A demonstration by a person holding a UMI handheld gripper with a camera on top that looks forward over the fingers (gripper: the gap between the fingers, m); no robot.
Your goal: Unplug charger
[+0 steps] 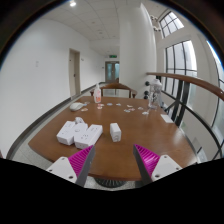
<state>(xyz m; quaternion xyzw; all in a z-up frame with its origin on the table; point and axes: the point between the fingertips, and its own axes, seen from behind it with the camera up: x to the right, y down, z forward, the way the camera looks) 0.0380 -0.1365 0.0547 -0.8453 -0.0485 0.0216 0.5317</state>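
My gripper (113, 160) is open, with nothing between its two pink pads (82, 160). It hovers above the near edge of a long brown wooden table (115, 150). A small white block that looks like a charger (115, 131) lies on the table just ahead of the fingers. Two white box-shaped objects (80, 133) lie side by side to its left, beyond the left finger. I cannot make out a cable or a socket.
More white items (78, 105) and small bottles (97, 97) sit at the far end of the table. Chairs (118, 92) stand beyond it. A wooden handrail (190, 85) and tall windows (185, 62) run along the right. A door (74, 72) is at the far left.
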